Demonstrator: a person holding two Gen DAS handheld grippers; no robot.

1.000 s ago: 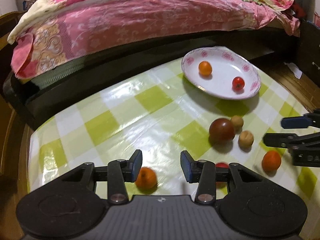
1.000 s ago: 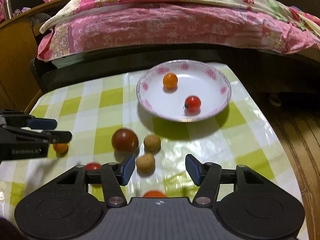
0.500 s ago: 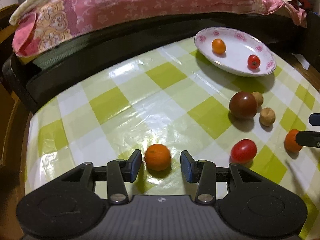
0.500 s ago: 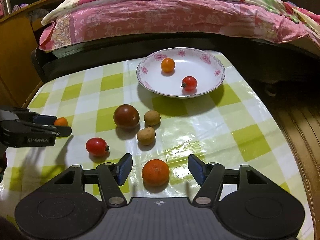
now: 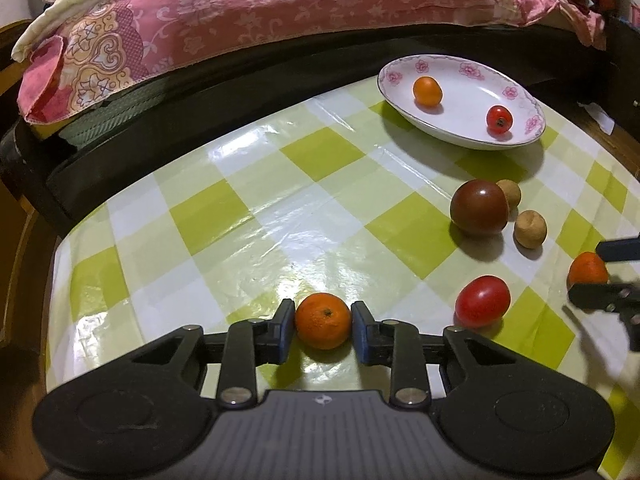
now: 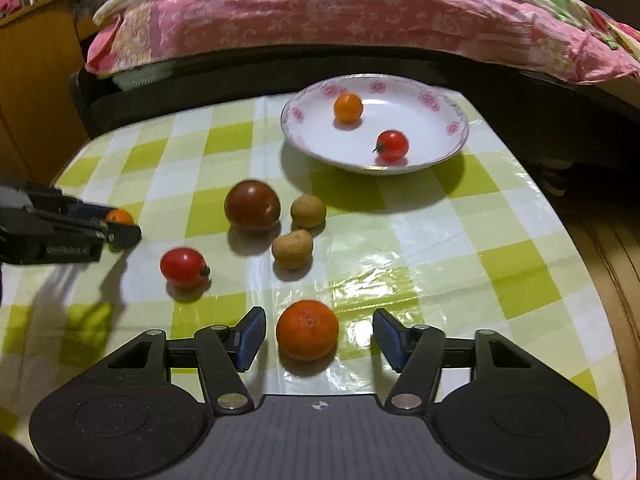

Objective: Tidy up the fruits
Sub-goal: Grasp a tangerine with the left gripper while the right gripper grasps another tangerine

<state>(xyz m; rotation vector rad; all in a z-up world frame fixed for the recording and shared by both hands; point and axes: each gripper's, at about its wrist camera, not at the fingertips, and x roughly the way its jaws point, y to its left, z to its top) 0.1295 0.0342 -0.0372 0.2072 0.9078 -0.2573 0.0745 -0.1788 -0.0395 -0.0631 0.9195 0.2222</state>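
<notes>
The surface wears a glossy cloth of green and white checks. Nearest in the left wrist view, the left gripper has its pads pressed against both sides of a small orange resting on the cloth. In the right wrist view the right gripper stands wide apart around a second orange, touching neither side.

Beyond these lie one red tomato, two brown round fruits close together, and one large dark red tomato just beside the farther of them. That makes six fruits loose on the cloth. Farther back sits a white plate with pink flowers on its rim, holding one small orange fruit and one small red tomato.

Behind the surface runs a dark bed frame under a pink floral quilt, with wooden furniture at the left.

From the right wrist view, the orange in the left gripper is mostly hidden by its fingers, and that gripper is blurred.
</notes>
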